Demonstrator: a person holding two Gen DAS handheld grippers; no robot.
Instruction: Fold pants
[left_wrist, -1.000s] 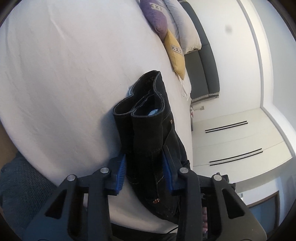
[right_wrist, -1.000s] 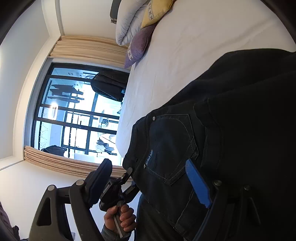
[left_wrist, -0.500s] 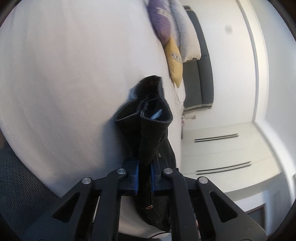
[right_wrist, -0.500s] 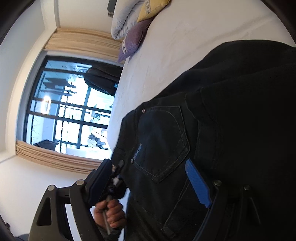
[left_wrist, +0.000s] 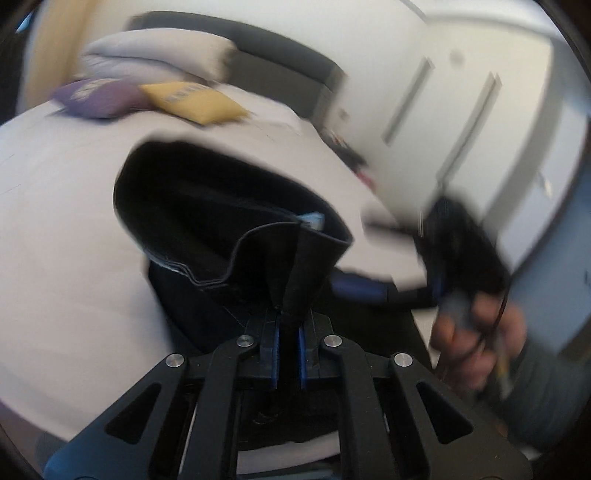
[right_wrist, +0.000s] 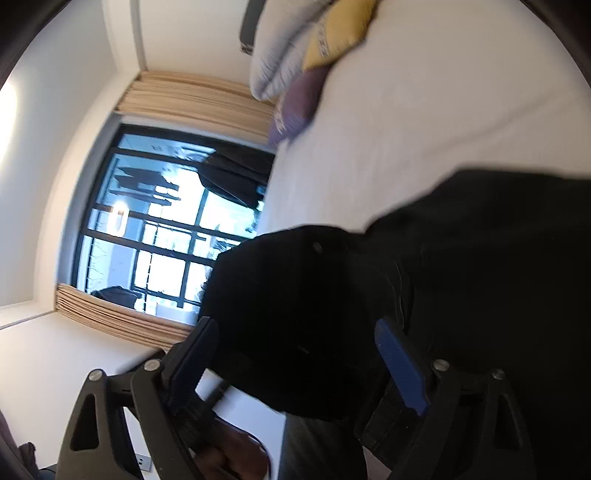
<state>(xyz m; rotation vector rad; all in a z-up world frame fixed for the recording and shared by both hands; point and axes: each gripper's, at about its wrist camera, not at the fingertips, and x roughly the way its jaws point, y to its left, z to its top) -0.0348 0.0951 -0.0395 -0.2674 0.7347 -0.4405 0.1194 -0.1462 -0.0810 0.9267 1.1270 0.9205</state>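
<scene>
The black pants (left_wrist: 221, 221) lie in a bunched heap on the white bed (left_wrist: 74, 258), near the bed's foot and well apart from the pillows at its head; the left gripper (left_wrist: 287, 354) has its jaws drawn together and clamped on a pinched fold of the dark cloth, with the blue pads showing as two thin strips either side of the fabric; above the pinch a hemmed opening of the pants gapes wide, with a pale label just inside its rim. The right gripper (right_wrist: 299, 365) sits against the same pants from the other side; its jaws stand wide apart, and the dark denim bulges between the two blue pads; whether either pad presses the cloth I cannot tell, since the view is blurred. From the left wrist view the right gripper (left_wrist: 436, 273) shows as a smeared dark shape at the far side of the pants, held in the person's right hand (left_wrist: 476, 339). At the head of the bed a yellow cushion (left_wrist: 192, 101) lies just beside a purple cushion (left_wrist: 99, 98), with grey pillows (left_wrist: 155, 55) behind them against the dark headboard (left_wrist: 280, 66); a large window (right_wrist: 166, 229) with dark bars and beige curtains (right_wrist: 192, 99) stands beyond the bed's far side.
</scene>
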